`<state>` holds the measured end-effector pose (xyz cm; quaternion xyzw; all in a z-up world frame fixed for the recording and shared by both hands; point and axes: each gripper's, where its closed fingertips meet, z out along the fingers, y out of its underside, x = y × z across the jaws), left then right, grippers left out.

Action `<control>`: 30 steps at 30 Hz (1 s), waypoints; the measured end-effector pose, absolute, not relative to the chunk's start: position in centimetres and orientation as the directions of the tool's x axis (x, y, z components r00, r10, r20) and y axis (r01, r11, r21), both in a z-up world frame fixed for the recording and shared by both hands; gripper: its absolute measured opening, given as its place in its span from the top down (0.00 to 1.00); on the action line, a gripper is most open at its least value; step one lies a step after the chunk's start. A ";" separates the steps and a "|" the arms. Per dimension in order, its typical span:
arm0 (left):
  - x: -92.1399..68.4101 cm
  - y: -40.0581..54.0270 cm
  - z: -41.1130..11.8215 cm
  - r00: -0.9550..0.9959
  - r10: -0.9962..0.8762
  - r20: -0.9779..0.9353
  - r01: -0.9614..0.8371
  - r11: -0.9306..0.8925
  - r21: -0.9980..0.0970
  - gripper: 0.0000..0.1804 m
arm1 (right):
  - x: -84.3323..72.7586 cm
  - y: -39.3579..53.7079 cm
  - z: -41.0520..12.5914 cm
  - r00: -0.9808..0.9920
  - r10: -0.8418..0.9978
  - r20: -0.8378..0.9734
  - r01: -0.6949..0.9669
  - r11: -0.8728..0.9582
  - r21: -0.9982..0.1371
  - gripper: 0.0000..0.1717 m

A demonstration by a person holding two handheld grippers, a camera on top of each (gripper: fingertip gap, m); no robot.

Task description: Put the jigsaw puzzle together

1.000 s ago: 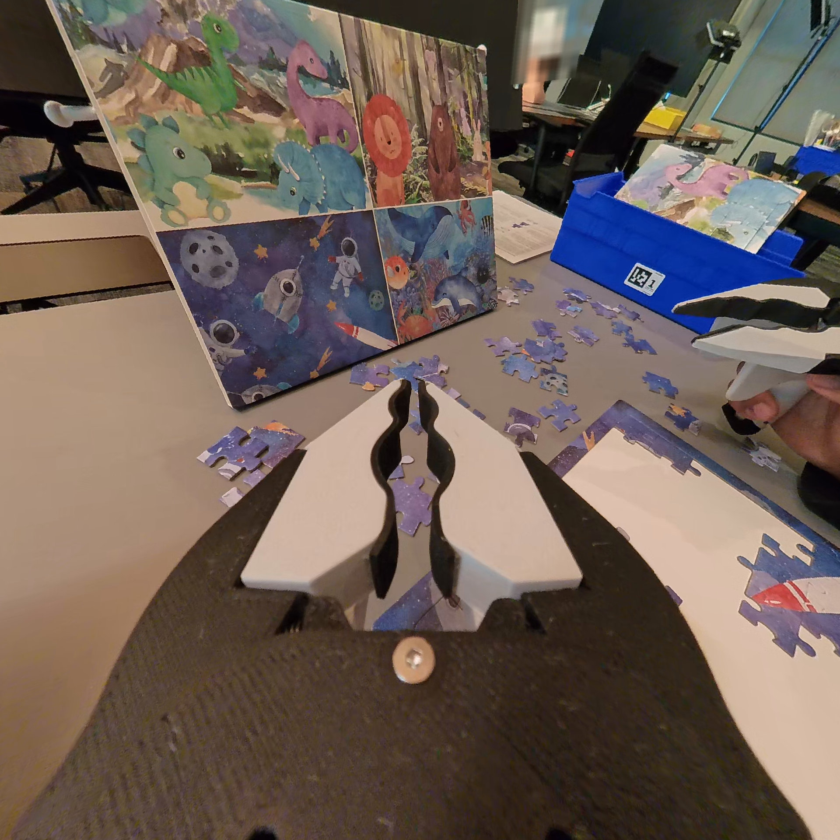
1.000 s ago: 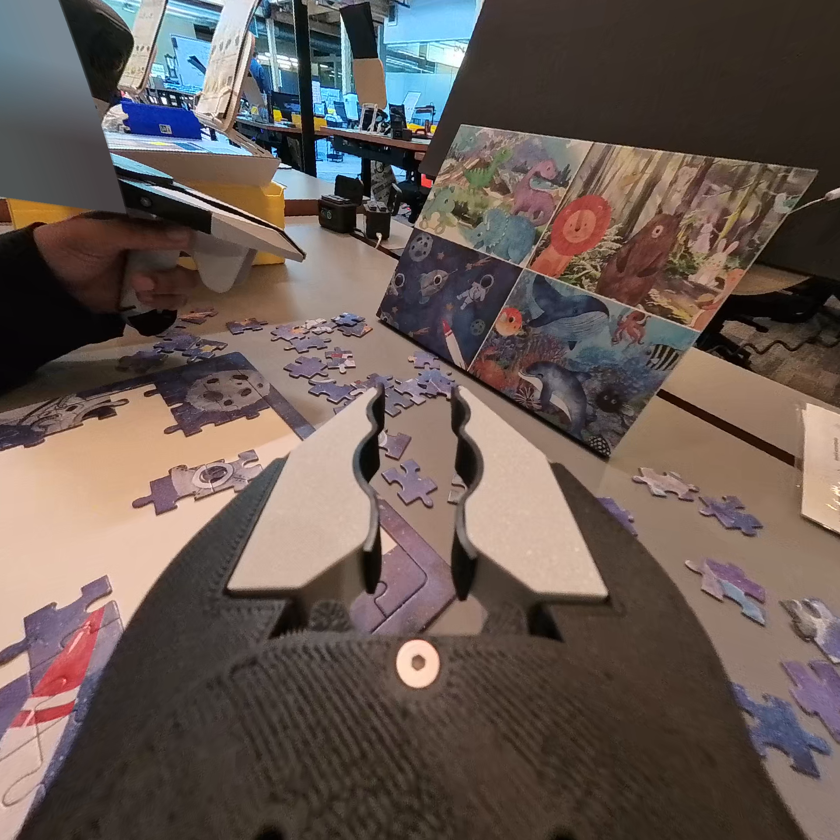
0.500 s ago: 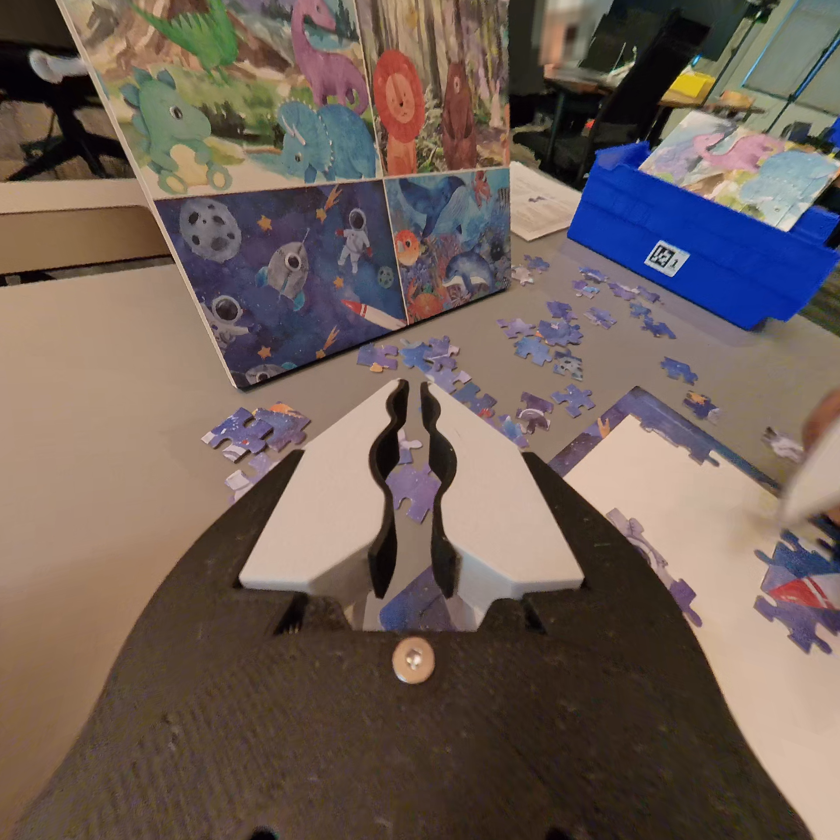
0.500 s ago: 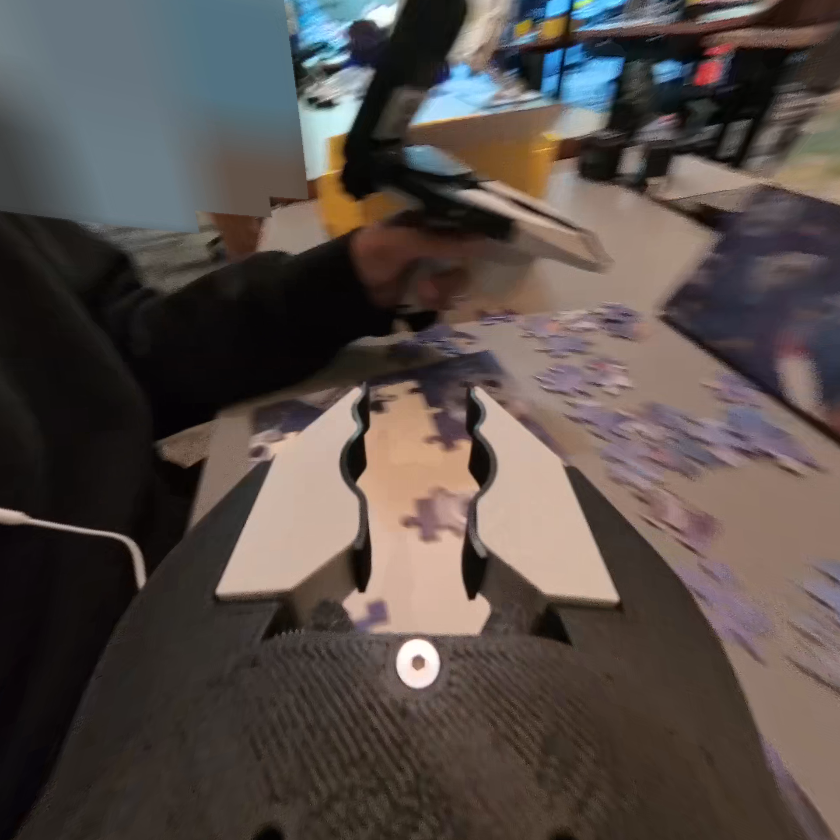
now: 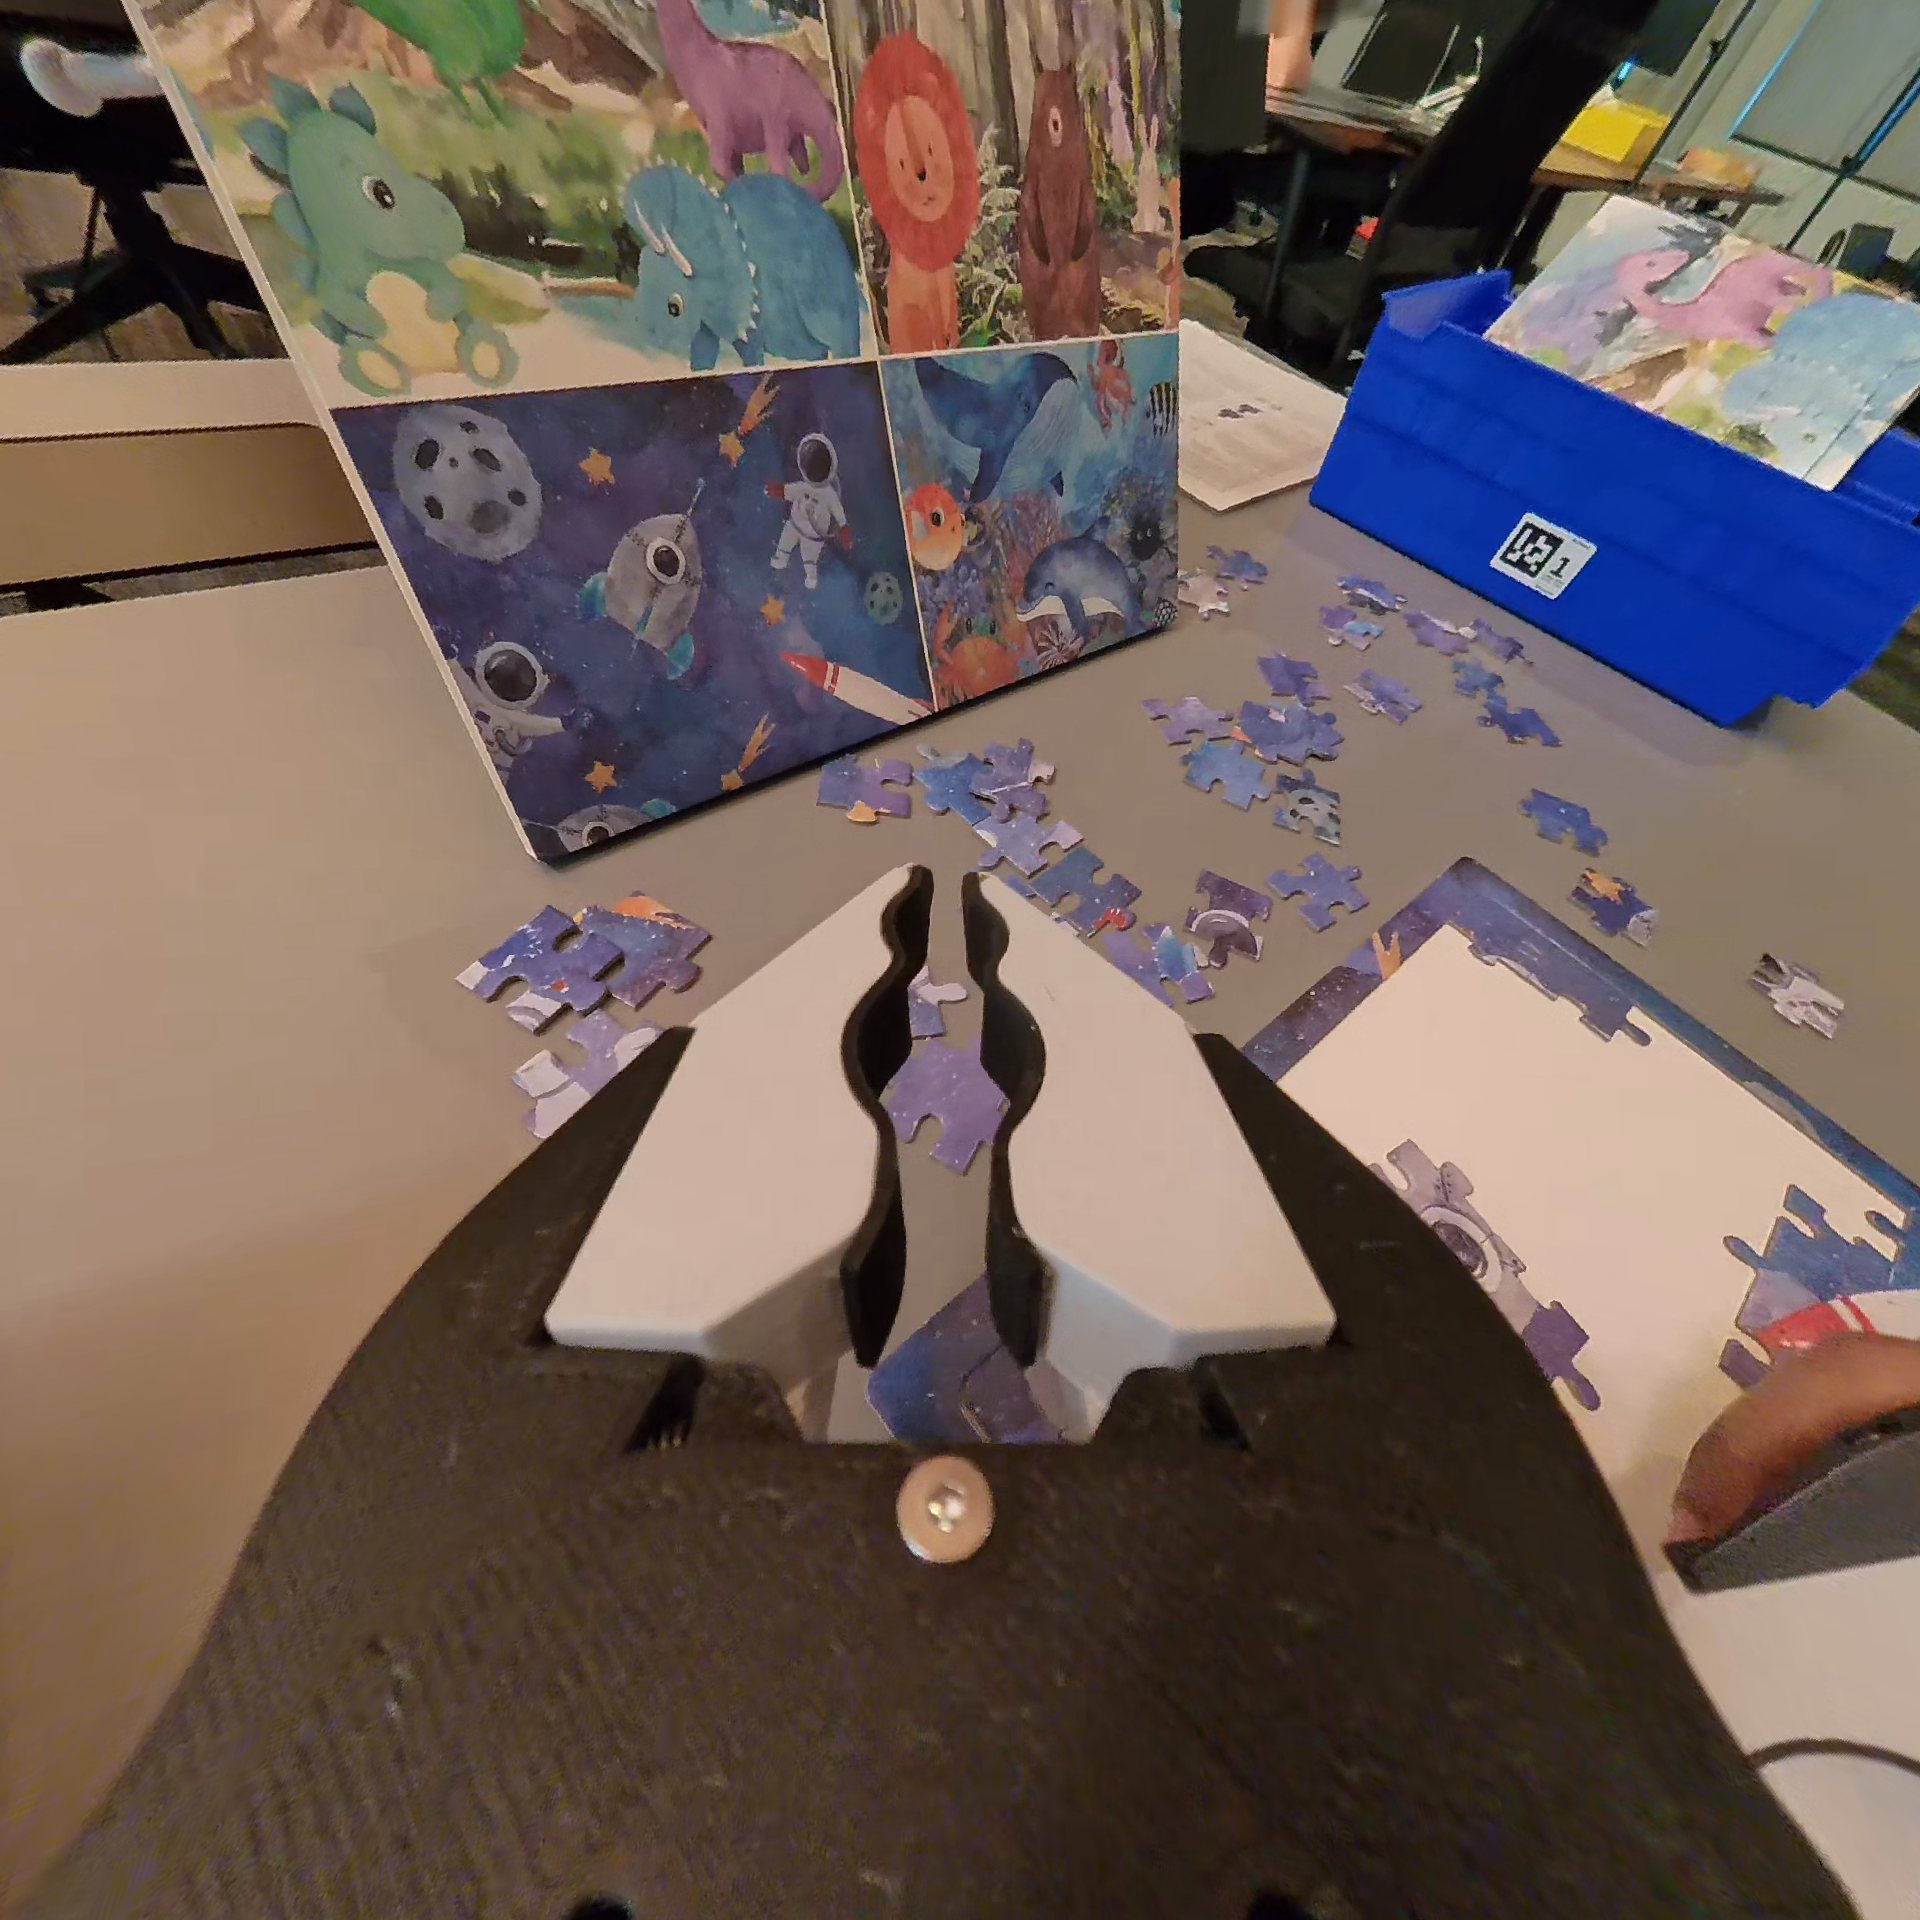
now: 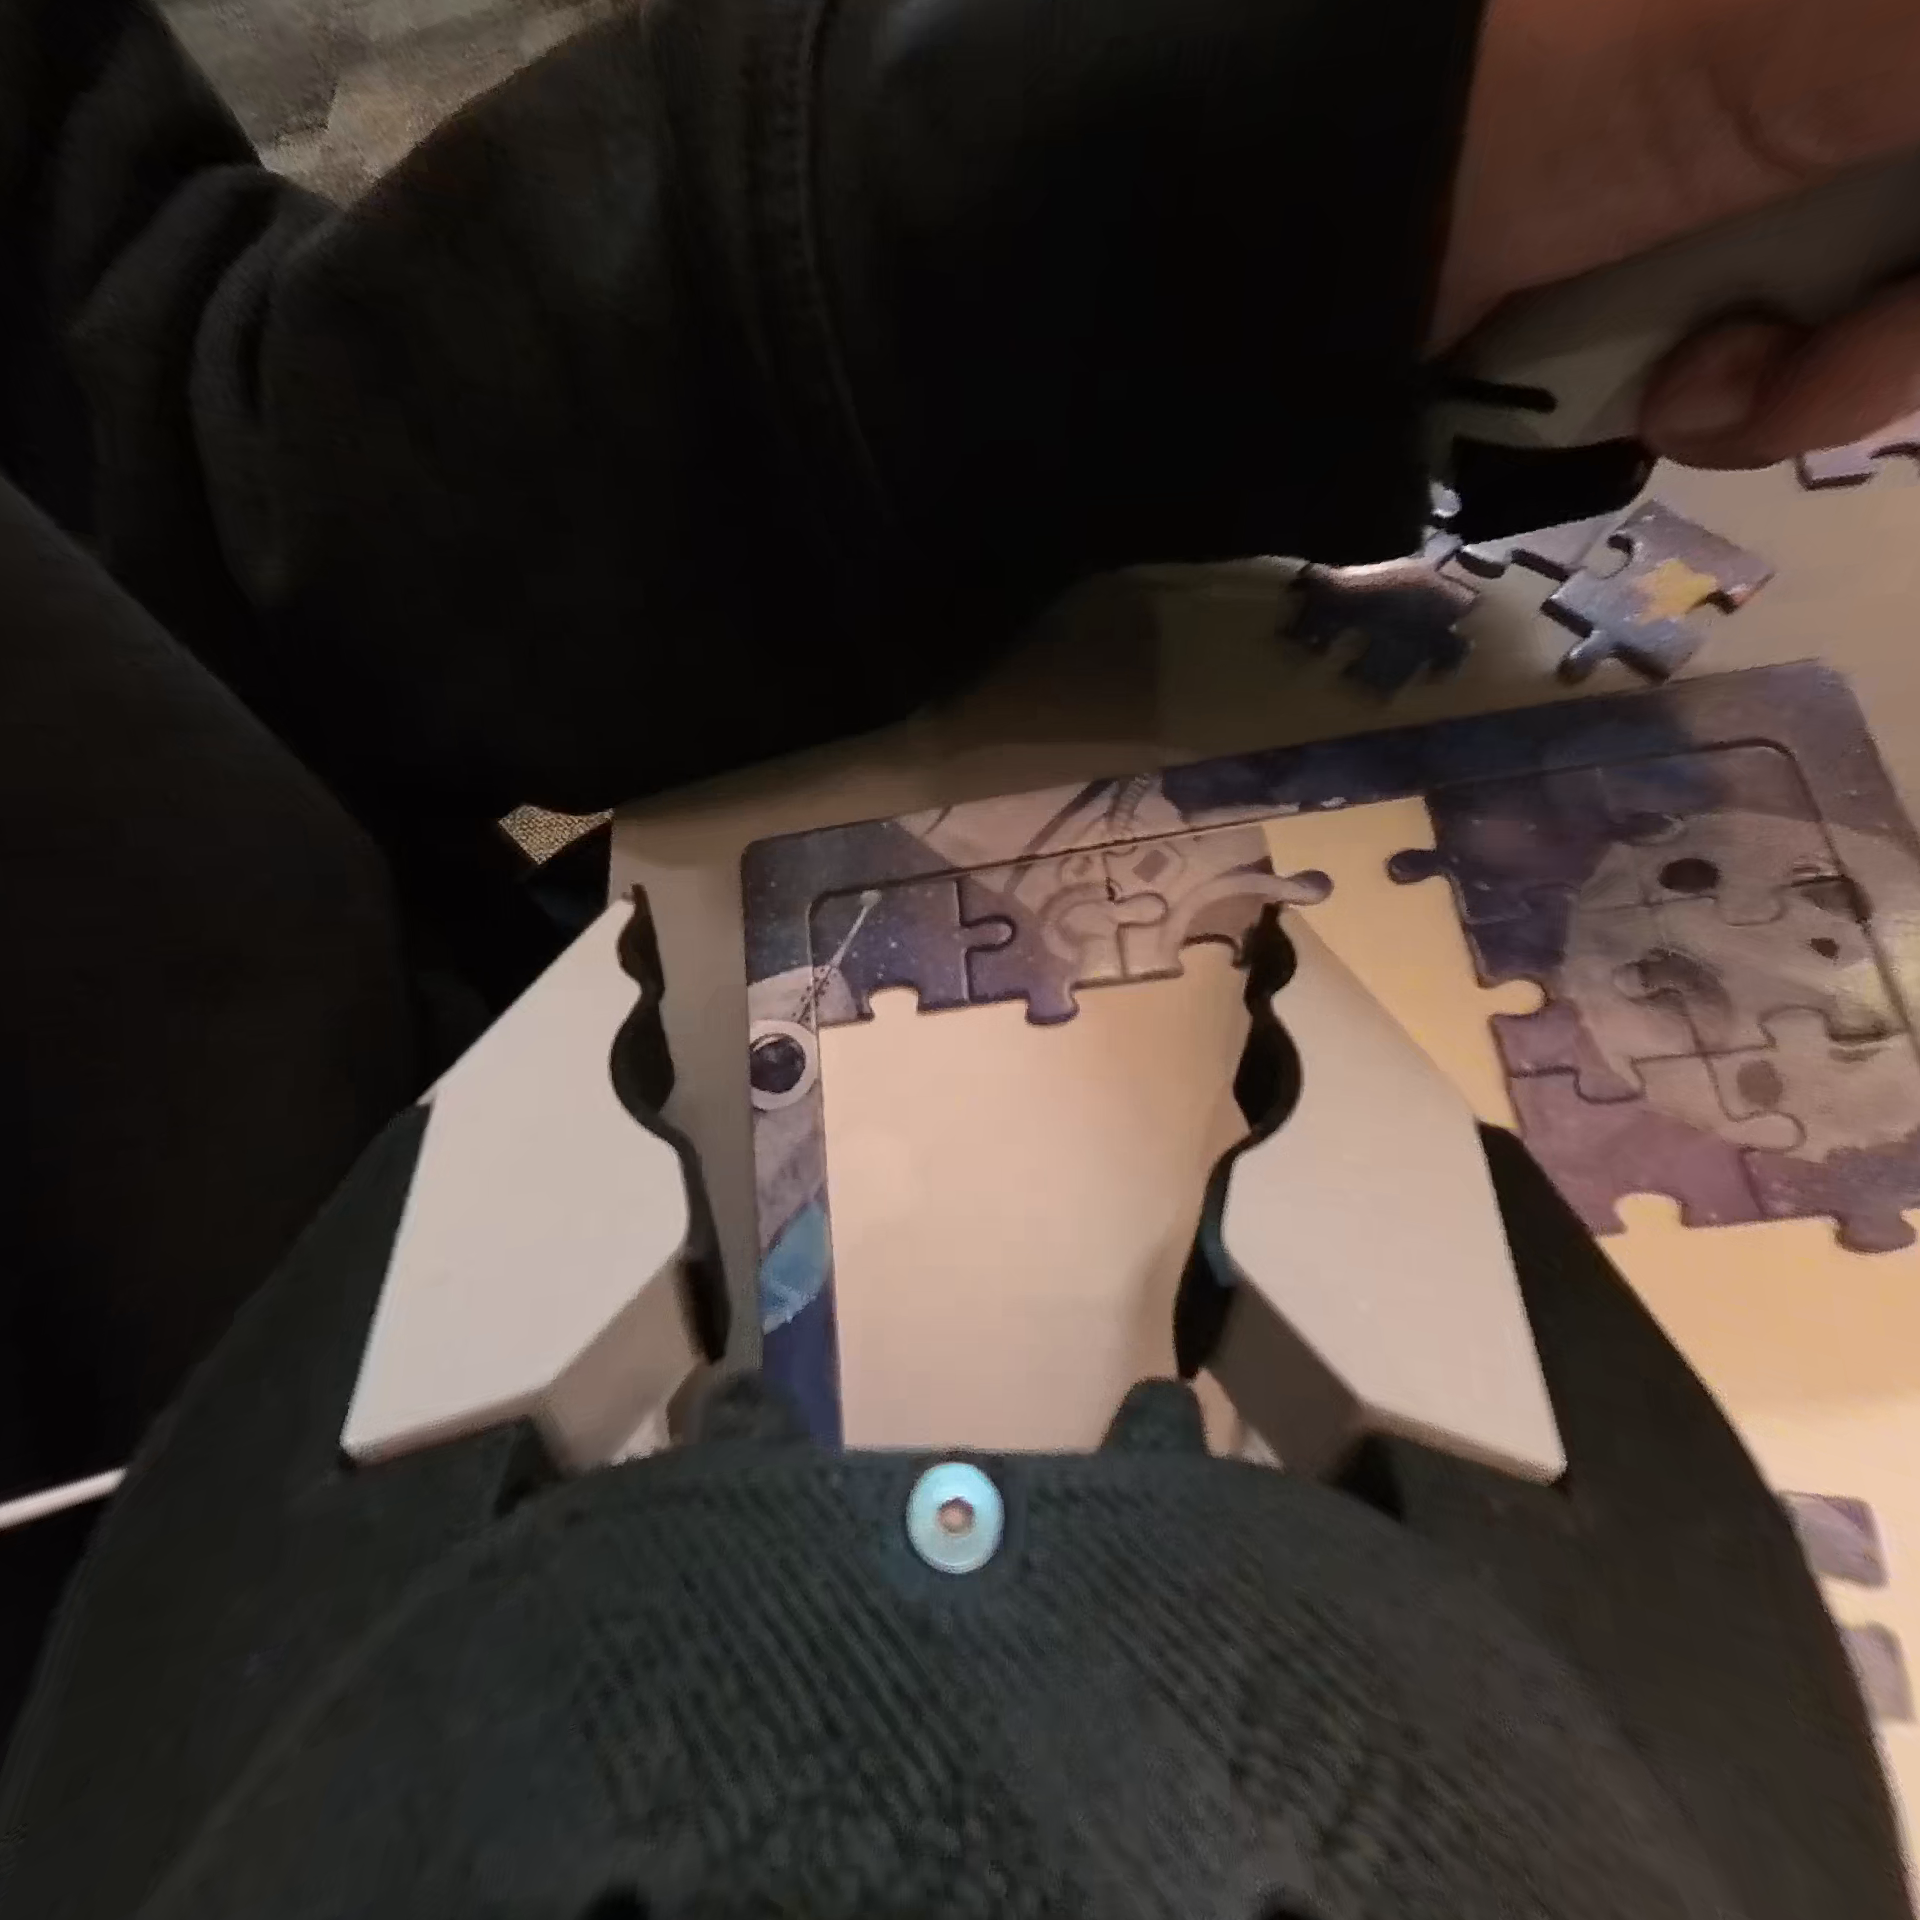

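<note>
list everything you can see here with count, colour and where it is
picture board: one, four colourful panels, leaning at the table's back
loose puzzle pieces: many, blue-purple, scattered on the grey table
puzzle tray: one, blue-framed, cream inside, partly filled, under the right gripper
blue bin: one, back right, holding another puzzle picture
paper sheet: one, white, behind the board
left gripper: nearly shut, holding nothing, above loose pieces
right gripper: wide open, holding nothing
</note>
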<state>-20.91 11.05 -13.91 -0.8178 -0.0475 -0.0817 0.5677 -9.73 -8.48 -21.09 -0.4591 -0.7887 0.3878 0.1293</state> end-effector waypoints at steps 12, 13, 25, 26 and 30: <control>-20.7 11.0 -13.5 0.977 -0.029 0.210 0.189 -0.334 -0.924 0.98 | -10.1 -7.9 -22.6 -0.511 0.859 0.016 0.631 0.388 -0.672 0.35; -20.7 11.0 -13.5 0.977 -0.029 0.210 0.188 -0.334 -0.924 0.98 | -10.0 -8.1 -22.6 -0.516 0.857 0.016 0.628 0.391 -0.673 0.36; -20.8 10.9 -13.3 0.976 -0.031 0.217 0.195 -0.326 -0.925 0.97 | -10.0 -8.3 -22.6 -0.525 0.851 0.011 0.622 0.392 -0.678 0.36; -20.8 10.9 -13.2 0.976 -0.031 0.217 0.195 -0.324 -0.926 0.97 | -10.0 -8.3 -22.6 -0.525 0.851 0.011 0.622 0.393 -0.678 0.36; -20.9 10.9 -13.0 0.975 -0.029 0.219 0.199 -0.315 -0.928 0.97 | -10.1 -7.9 -22.6 -0.516 0.857 0.012 0.624 0.385 -0.680 0.36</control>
